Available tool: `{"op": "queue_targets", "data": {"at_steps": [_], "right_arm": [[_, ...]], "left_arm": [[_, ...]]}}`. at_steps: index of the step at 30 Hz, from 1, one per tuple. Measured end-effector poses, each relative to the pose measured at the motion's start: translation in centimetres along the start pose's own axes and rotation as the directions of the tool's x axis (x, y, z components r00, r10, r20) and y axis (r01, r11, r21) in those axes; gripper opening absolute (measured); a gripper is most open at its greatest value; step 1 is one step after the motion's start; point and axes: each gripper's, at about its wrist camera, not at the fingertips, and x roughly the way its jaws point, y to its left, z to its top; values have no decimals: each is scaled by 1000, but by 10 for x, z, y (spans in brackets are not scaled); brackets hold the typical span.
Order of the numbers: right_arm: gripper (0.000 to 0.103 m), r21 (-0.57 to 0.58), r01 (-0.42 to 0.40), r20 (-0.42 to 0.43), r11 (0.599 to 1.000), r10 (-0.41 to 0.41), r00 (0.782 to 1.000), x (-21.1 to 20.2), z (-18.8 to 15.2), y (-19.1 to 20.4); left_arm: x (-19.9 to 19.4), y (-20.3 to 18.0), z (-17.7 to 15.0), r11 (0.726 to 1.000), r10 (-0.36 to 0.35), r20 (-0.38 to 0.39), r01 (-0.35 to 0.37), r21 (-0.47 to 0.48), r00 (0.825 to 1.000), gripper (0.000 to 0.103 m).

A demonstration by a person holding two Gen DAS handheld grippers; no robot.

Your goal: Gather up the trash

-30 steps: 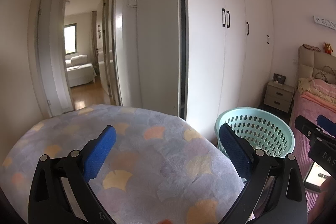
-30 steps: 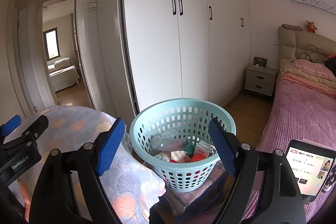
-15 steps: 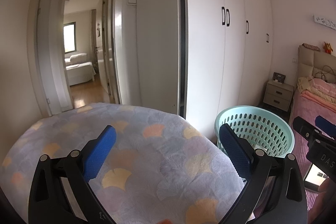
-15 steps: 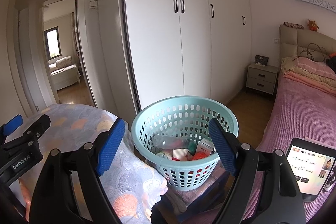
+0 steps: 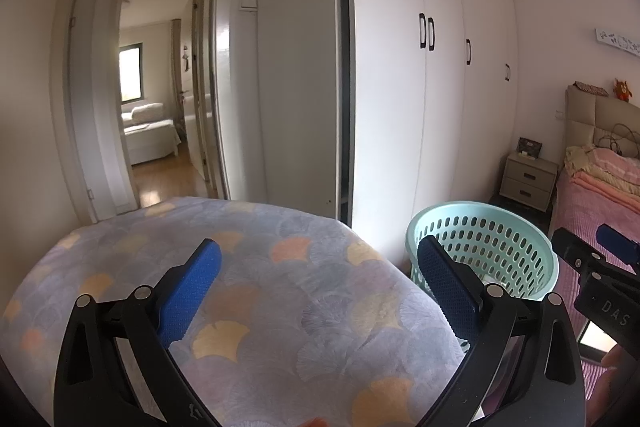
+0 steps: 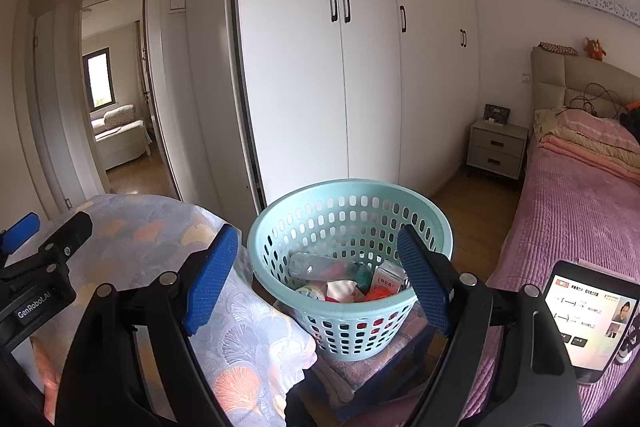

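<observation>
A light blue perforated basket (image 6: 352, 323) stands on a low stool beside the table. It holds several pieces of trash: a clear plastic bottle (image 6: 316, 265), a small white and red box (image 6: 385, 281) and crumpled wrappers. The basket also shows in the left wrist view (image 5: 516, 227). My right gripper (image 6: 316, 279) is open and empty, held just above and in front of the basket. My left gripper (image 5: 320, 287) is open and empty above the patterned tablecloth (image 5: 256, 291).
The cloth-covered table (image 6: 136, 231) is left of the basket. White wardrobes (image 6: 360, 67) stand behind. A pink bed (image 6: 568, 211) and a nightstand (image 6: 498, 149) are at the right. A tablet (image 6: 588, 319) lies on the bed edge. A doorway (image 5: 156, 107) opens at the left.
Both grippers have drifted slightly; the basket sits a little higher and nearer in the right wrist view. Both stay open and empty.
</observation>
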Motion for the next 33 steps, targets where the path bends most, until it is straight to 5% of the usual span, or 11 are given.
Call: {"op": "queue_targets", "data": {"at_steps": [33], "right_arm": [[78,1,-1,16,1000,1,1000,-9,3,0]], "left_arm": [[-6,1,12,1000,6,28,-7,15,1000,95]]}}
